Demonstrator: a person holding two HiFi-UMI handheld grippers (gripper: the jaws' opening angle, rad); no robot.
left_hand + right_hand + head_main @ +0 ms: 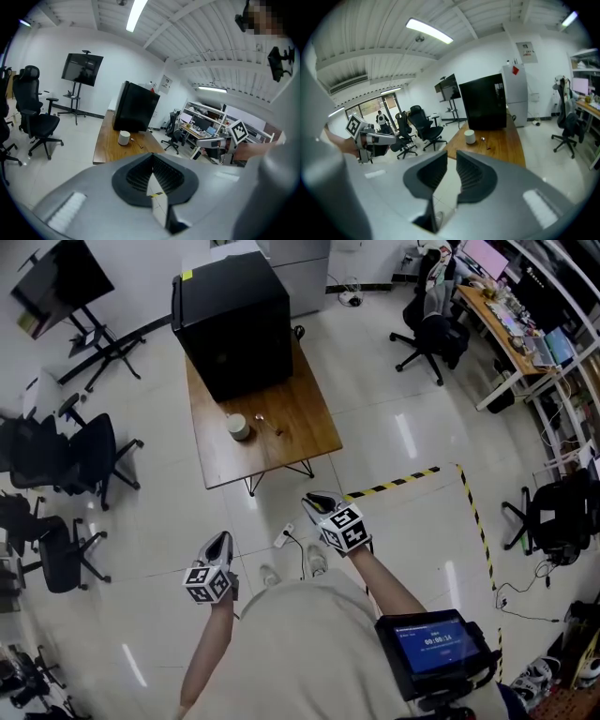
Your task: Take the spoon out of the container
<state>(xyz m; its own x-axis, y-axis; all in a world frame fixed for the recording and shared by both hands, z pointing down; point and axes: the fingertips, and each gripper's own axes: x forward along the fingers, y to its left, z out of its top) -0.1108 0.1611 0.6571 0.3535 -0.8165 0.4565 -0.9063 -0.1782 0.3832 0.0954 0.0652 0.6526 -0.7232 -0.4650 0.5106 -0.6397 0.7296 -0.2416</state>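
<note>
A small white container (239, 427) stands on the wooden table (300, 442), far ahead of me. The spoon (268, 424) lies flat on the tabletop just right of it, outside the container. Both grippers hang over the floor, well short of the table. My left gripper (218, 542) has its jaws pressed together and holds nothing. In its own view, the left gripper (152, 161) points toward the container (124, 137) and spoon (137, 142). My right gripper (320, 502) stands slightly open and empty. In its own view, the right gripper (451, 159) shows a narrow gap; the container (470, 136) and spoon (485, 141) lie beyond.
A big black box (232, 320) fills the table's far end. Black office chairs (80, 451) stand to the left, another chair (429, 329) and a desk (497, 320) to the right. Yellow-black tape (394, 484) marks the floor near the table. A tablet (433, 645) hangs at my waist.
</note>
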